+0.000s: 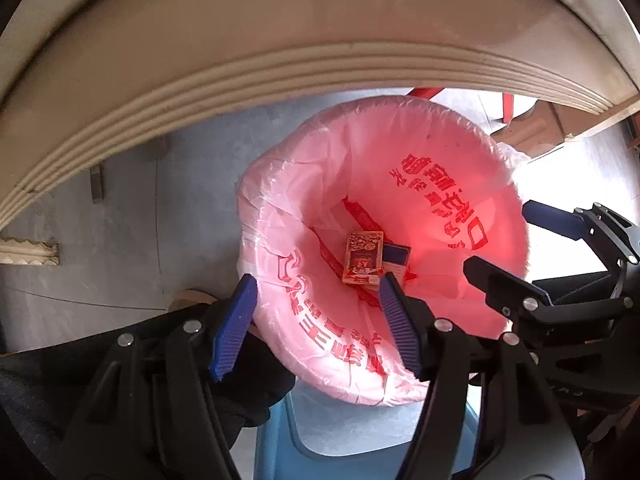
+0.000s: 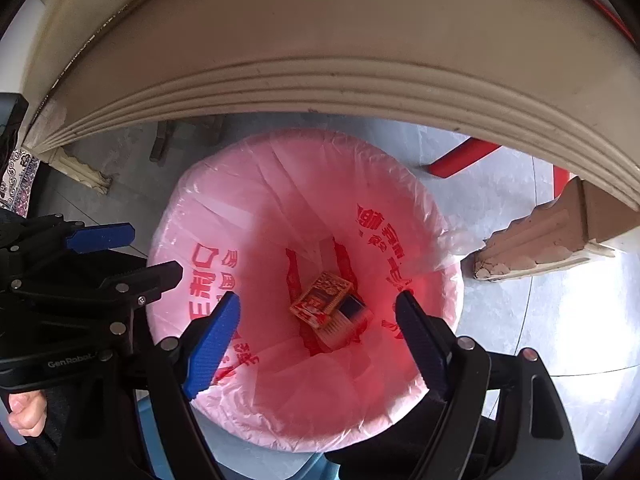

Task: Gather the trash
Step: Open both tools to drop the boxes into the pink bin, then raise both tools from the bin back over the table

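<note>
A bin lined with a pink bag (image 1: 460,160) printed in red stands on the floor below both grippers; it also shows in the right wrist view (image 2: 248,184). At its bottom lie a red-and-gold small box (image 1: 362,258) and a dark blue-and-white box (image 1: 397,258), seen too in the right wrist view as the red box (image 2: 322,300) and the blue box (image 2: 354,314). My left gripper (image 1: 316,328) is open and empty above the bin's near rim. My right gripper (image 2: 320,344) is open and empty over the bin. Each gripper shows in the other's view: right (image 1: 524,240), left (image 2: 120,252).
A cream table edge (image 1: 280,68) with ridged trim arches over the bin. A carved table leg (image 2: 532,248) stands to the right. A red stool leg (image 2: 460,158) is beyond the bin. A light blue object (image 1: 288,440) sits under the bin's near side. The floor is grey tile.
</note>
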Demonstrator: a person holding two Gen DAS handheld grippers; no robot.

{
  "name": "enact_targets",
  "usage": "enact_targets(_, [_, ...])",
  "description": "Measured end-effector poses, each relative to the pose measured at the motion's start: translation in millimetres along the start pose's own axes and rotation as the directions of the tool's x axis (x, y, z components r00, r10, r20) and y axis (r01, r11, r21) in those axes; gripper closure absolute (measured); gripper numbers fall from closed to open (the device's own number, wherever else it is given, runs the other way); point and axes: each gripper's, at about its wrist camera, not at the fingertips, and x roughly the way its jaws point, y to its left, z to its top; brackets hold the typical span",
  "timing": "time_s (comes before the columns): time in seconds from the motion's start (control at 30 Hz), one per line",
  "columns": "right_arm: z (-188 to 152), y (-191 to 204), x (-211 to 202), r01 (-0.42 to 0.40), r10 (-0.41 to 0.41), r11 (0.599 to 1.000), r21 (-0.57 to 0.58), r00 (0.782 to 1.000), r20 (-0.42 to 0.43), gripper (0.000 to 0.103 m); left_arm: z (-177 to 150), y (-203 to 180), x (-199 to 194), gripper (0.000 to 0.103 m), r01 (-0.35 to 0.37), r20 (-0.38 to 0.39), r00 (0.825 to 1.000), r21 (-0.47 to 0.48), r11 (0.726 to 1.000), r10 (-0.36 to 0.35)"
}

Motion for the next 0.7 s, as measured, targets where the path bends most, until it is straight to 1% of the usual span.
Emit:
enact_targets(0.07, [-1.8, 1.4, -10.4, 0.000, 0.000, 1.000, 0.005, 1.000, 0.015, 0.025, -5.2, -1.1, -13.1, 0.040, -0.028, 0.031, 0.999, 0.014, 1.000, 0.027])
enact_targets(0.13, [-3.7, 3.1, -22.8, -0.008, 0.007, 1.000, 0.011, 0.999, 0.036, 0.025, -11.7, -0.9, -27.2, 0.040, -0.036, 0.058, 0.998, 0.023, 0.999, 0.034])
enact_targets(0.3, [-7.2, 14.2, -73.0, -0.010, 0.010, 1.000, 0.004, 0.991, 0.132, 0.025, -26.3, 0.9, -78.1, 0.040, -0.070, 0.142, 0.988, 0.029, 0.997, 0.065])
enact_targets(0.37, [-10.2, 19.7, -96.6, -0.019, 0.019, 1.000, -0.003, 0.986, 0.168, 0.025, -28.4, 5.0, -101.2, 0.040, -0.072, 0.170, 0.983, 0.020, 0.997, 0.067])
enact_targets(0.43, [-12.0, 23.9, -118.9, -0.011, 0.013, 1.000, -0.012, 0.979, 0.201, 0.025, -29.1, 11.2, -130.8, 0.039, -0.056, 0.195, 0.979, 0.007, 0.998, 0.054])
enact_targets(0.5, [-10.7, 25.0, -148.9, -0.021, 0.023, 1.000, -0.009, 0.970, 0.243, 0.025, -28.4, 19.9, -159.5, 0.039, -0.044, 0.216, 0.975, -0.007, 0.999, 0.044])
enact_targets(0.57, [-6.6, 25.2, -173.5, -0.038, 0.036, 0.999, 0.003, 0.961, 0.273, 0.025, -27.0, 26.1, -182.7, 0.038, -0.053, 0.241, 0.969, -0.022, 0.998, 0.056])
enact_targets(0.63, [-0.8, 23.9, -199.9, -0.049, 0.043, 0.999, 0.014, 0.950, 0.309, 0.025, -22.1, 33.8, -208.5, 0.033, -0.078, 0.259, 0.962, -0.037, 0.996, 0.085])
enact_targets(0.7, [6.6, 21.2, -231.5, -0.066, 0.054, 0.998, 0.023, 0.934, 0.354, 0.025, -17.5, 38.7, -230.4, 0.032, -0.092, 0.281, 0.954, -0.048, 0.995, 0.102])
